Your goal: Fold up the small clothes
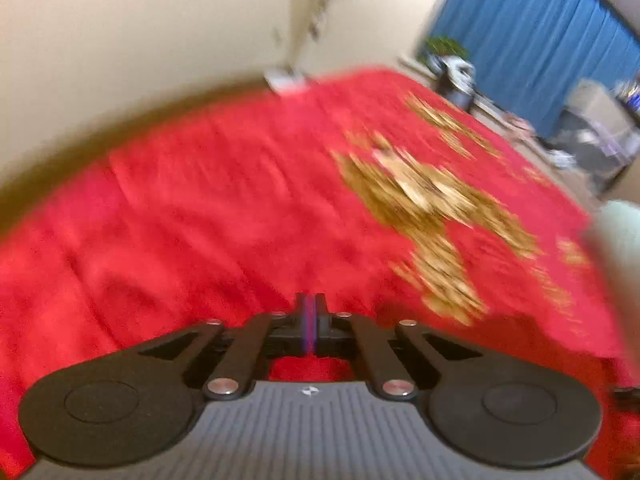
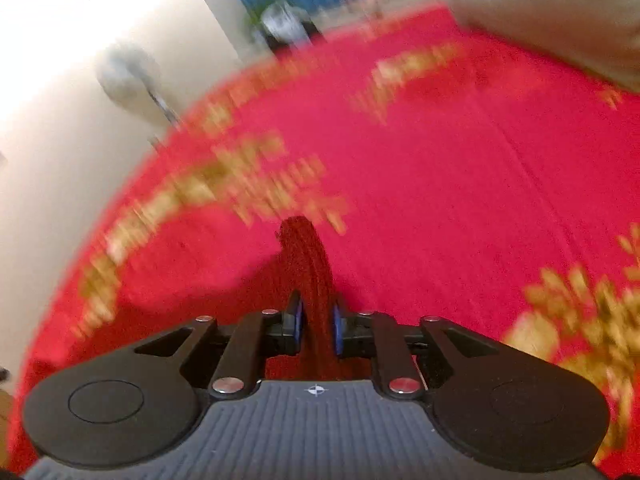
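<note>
Two grippers: both hang over a red bedspread (image 1: 200, 220) with gold embroidery (image 1: 424, 208); both views are smeared by motion blur.
Left gripper (image 1: 311, 320): fingers pressed together, blue pads meeting with nothing visible between them; no cloth in it.
Right gripper (image 2: 316, 320): fingers a little apart, with a dark red ridge of cloth (image 2: 306, 264) running up between the blue pads (image 2: 298, 320) toward 12 o'clock. Whether the pads press on it cannot be told through the blur.
Task's thing: that dark red ridge is the only candidate garment, standing up from the spread at the right gripper's tips. Whether it is a small garment or a pinched fold of the bedspread itself cannot be told, the colours being so close.
Weight: light, by judgement; a thin pleat stands between narrow fingers without sagging them.
Stiffness: soft and limp; it drapes in a curved crest and will flop wherever it is unsupported.
Slip: the weave looks textured, so it probably grips the pads well, yet it may drag on the plush spread below.
Fragility: none to fear; a pinch only creases it.
Where to take hold: at an edge or corner, one layer only, so the fold carries over cleanly; the idle left gripper would best take a matching corner at about 9 o'clock of the ridge.
Surroundings: blue curtain (image 1: 540, 32) at 1 o'clock in the left wrist view.
</note>
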